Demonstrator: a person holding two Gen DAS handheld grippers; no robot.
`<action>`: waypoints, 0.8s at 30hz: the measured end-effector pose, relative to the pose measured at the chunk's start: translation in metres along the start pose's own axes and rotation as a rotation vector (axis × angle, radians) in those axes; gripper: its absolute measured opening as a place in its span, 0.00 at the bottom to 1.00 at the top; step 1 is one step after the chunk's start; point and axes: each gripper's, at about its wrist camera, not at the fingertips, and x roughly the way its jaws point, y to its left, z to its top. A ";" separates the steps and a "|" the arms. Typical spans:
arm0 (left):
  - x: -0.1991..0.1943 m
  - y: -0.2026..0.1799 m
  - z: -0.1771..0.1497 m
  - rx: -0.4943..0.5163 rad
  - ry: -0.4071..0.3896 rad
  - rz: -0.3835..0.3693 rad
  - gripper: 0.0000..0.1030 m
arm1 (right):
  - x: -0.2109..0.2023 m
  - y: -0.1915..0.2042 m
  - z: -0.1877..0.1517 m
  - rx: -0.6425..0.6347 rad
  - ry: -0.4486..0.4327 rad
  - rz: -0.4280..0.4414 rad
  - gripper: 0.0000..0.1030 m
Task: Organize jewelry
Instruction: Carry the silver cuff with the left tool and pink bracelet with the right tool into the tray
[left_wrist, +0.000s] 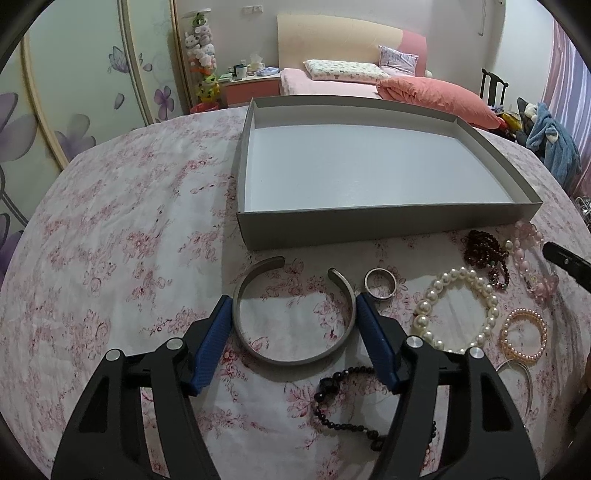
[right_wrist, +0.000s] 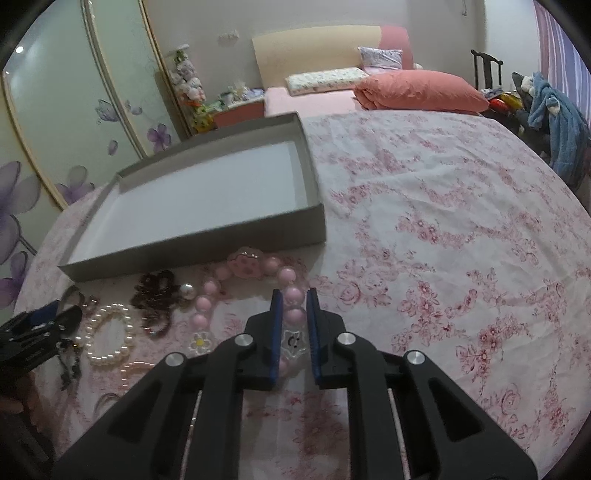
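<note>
1. Left gripper (left_wrist: 293, 301): jaws half open, blue pads pressed on both outer sides of the metal cuff (left_wrist: 295, 354), which lies flat on the flowered cloth (left_wrist: 110, 258) just before the empty grey box (left_wrist: 369, 225)
2. Right gripper (right_wrist: 294, 299): jaws nearly closed, pinching the pink bead bracelet (right_wrist: 273, 266) near the box's right corner
3. Cuff looks stiff, smooth, likely slippery; grip across its sides
4. Pink beads loose, will dangle; pearl bracelet (left_wrist: 458, 310) lies untouched

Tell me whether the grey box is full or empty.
Empty. Both views show the grey box with its pale floor bare; the silver cuff and bead bracelets lie outside it on the cloth.
</note>
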 end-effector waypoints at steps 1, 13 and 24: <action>-0.001 0.001 0.000 -0.003 0.000 -0.001 0.65 | -0.004 0.001 0.001 -0.001 -0.013 0.006 0.13; -0.028 0.009 -0.007 -0.054 -0.092 -0.009 0.65 | -0.049 0.019 0.004 0.009 -0.134 0.166 0.13; -0.070 0.005 -0.012 -0.077 -0.276 0.013 0.65 | -0.076 0.036 0.000 -0.015 -0.206 0.197 0.13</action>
